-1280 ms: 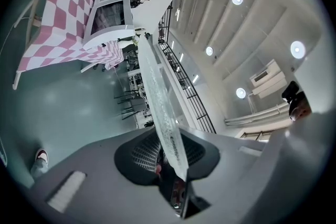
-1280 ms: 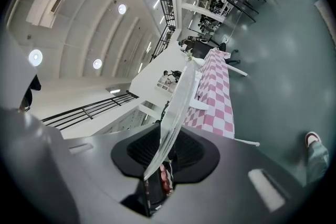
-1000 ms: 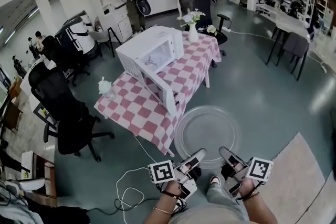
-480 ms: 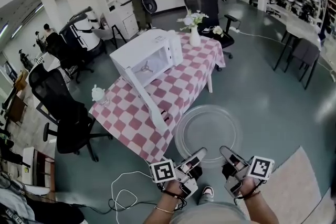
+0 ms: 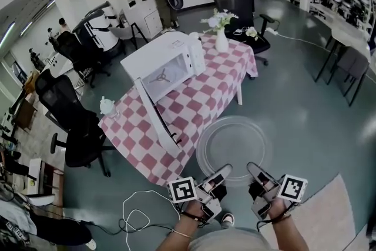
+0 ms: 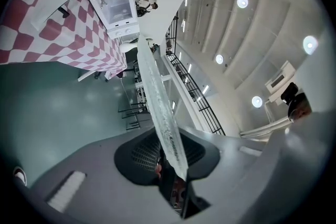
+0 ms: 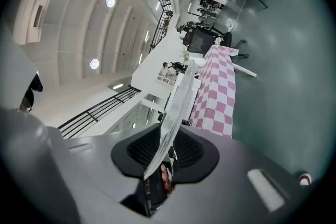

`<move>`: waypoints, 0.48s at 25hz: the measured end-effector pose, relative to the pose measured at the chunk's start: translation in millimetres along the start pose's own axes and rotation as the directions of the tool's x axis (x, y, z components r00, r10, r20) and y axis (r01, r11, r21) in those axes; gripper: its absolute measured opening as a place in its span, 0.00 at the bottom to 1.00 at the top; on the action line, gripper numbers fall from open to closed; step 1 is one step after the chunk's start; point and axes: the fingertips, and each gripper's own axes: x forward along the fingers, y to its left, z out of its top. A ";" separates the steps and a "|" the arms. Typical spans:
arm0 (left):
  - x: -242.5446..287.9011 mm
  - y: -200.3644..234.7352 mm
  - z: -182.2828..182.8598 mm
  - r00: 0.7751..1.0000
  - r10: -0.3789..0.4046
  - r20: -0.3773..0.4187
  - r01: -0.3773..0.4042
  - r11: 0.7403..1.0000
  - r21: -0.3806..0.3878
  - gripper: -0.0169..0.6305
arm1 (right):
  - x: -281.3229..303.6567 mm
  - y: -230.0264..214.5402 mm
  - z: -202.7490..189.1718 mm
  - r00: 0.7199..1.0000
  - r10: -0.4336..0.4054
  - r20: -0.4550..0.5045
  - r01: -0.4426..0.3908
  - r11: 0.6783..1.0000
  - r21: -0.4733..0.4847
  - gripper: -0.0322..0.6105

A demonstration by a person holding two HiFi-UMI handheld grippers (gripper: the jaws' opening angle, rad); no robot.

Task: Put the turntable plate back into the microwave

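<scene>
A clear round glass turntable plate (image 5: 232, 149) hangs flat over the floor, held at its near rim by both grippers. My left gripper (image 5: 224, 173) is shut on the rim at the left, my right gripper (image 5: 253, 171) at the right. In the left gripper view the plate (image 6: 160, 107) runs edge-on from between the jaws; in the right gripper view the plate (image 7: 176, 110) does the same. The white microwave (image 5: 160, 62) stands on the checkered table (image 5: 188, 103) ahead and to the left, its door (image 5: 154, 120) swung open toward me.
A white vase of flowers (image 5: 221, 38) stands at the table's far end and a small white jug (image 5: 106, 106) at its left corner. Black office chairs (image 5: 73, 126) stand left of the table. Cables (image 5: 138, 208) lie on the floor near my feet. People stand at the back shelves.
Both grippers and the plate have moved closer to the table. The microwave and its open door now appear nearer and larger in the head view.
</scene>
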 end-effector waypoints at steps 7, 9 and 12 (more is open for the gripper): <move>28.6 -1.2 15.6 0.999 -0.039 -0.016 0.040 0.998 0.039 0.12 | 9.6 -16.7 22.7 1.000 0.002 0.008 -0.002 1.000 0.005 0.17; 35.3 2.4 22.9 0.999 -0.052 -0.011 0.052 0.997 0.051 0.12 | 14.8 -19.5 30.3 1.000 -0.002 0.002 0.002 1.000 -0.006 0.17; 45.8 11.2 33.4 0.999 -0.050 -0.006 0.050 0.998 0.040 0.12 | 24.6 -26.6 41.7 1.000 -0.017 -0.004 0.017 1.000 -0.010 0.17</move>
